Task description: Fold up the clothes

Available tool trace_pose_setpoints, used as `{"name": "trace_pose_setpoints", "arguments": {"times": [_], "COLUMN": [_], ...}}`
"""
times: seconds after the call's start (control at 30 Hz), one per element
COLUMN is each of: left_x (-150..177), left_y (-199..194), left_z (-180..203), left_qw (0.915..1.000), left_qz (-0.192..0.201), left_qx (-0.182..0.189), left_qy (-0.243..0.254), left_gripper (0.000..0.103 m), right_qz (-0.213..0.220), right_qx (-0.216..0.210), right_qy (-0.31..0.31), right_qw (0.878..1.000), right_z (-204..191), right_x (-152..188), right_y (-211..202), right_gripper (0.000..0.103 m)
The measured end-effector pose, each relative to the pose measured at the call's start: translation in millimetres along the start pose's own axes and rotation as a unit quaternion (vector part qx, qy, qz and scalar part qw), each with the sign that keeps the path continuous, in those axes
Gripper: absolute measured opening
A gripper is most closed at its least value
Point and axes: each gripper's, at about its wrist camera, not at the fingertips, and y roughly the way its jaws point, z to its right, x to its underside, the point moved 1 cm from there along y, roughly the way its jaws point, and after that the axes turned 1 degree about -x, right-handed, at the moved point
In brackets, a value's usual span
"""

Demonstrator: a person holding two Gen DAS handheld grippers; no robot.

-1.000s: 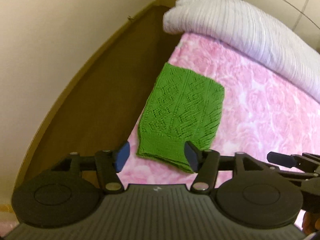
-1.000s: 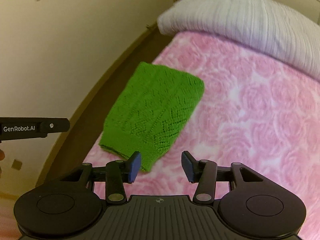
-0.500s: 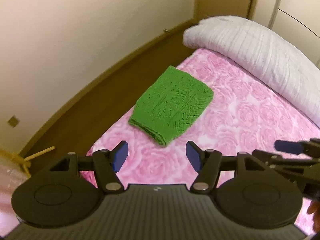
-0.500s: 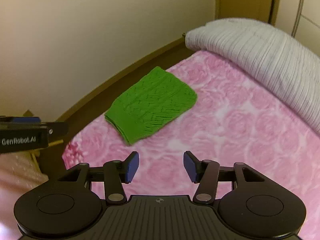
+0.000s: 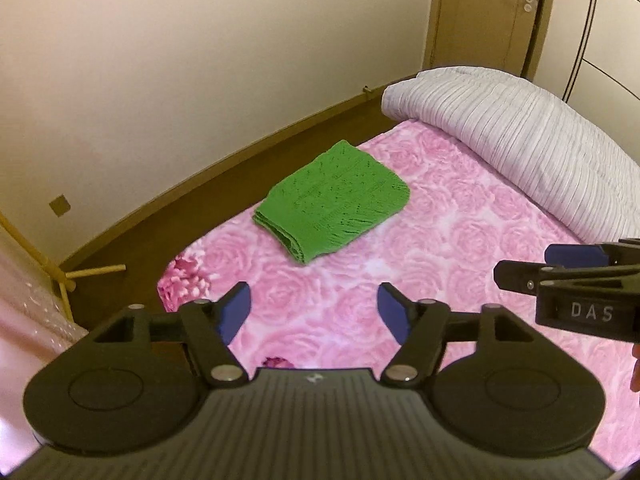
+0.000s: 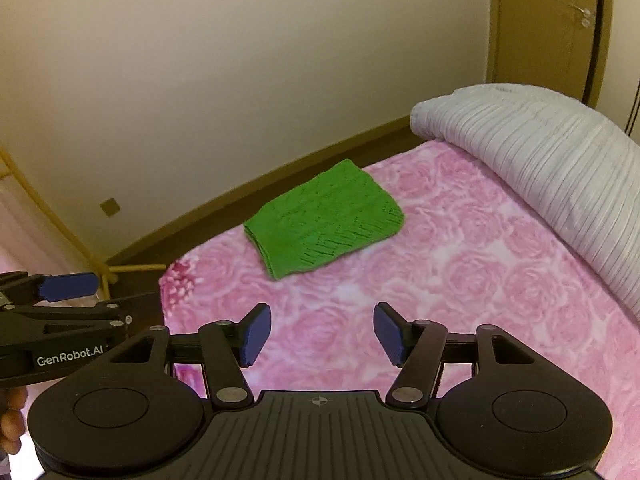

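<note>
I am holding my left gripper (image 5: 313, 309) with its blue-padded fingers (image 5: 236, 312) spread wide, nothing between them, hanging above the pink rose-patterned blanket (image 5: 460, 248) without touching it. My right gripper (image 6: 320, 334) is doing the same: its pads (image 6: 256, 334) are standing well apart and gripping nothing, with only pink fabric showing through the gap. In the left wrist view my right gripper is poking in from the right edge, level with the left one and just beside it; in the right wrist view my left gripper is showing at the left edge, with a few of my fingertips (image 6: 12, 420) curling under its handle.

The folded green knit garment (image 5: 332, 206) is lying ahead of both pairs of fingers, well apart from them, with a band of bare blanket in between. It is sitting flat as a neat rectangle, its stacked layered edge turned toward me and its lacy pattern facing up. It is resting near the blanket's left border, close to where the bed is dropping off to the dark wooden floor (image 5: 168, 224).

Beyond the garment, to the right, a white ribbed duvet (image 5: 520, 136) is lying rolled along the far side of the bed. A cream wall (image 5: 180, 60) is running behind, and a wooden door (image 5: 492, 16) is standing in the far corner.
</note>
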Motion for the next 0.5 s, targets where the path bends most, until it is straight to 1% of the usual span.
{"name": "trace_pose_setpoints", "arguments": {"times": [0.07,0.2,0.33,0.5], "left_x": [1,3,5,3], "left_y": [3,14,27,52], "left_z": [5,13,21,26], "left_qw": [0.9999,0.9994,0.9982,0.9960], "left_qz": [-0.007,-0.028,-0.051,-0.079], "left_qx": [0.002,0.000,-0.002,-0.001], "left_qy": [-0.012,-0.021,-0.030,-0.041], "left_gripper": [0.064,0.064,0.064,0.064], "right_qz": [-0.003,-0.008,-0.032,-0.071], "right_qx": [-0.001,-0.003,-0.016,-0.017], "right_qy": [-0.006,-0.017,-0.013,-0.023], "right_qw": [1.000,1.000,0.999,0.997], "right_z": [6,18,29,39], "right_x": [-1,-2,-6,-10], "right_y": [-2,-4,12,40], "right_gripper": [0.061,0.061,0.061,0.061]}}
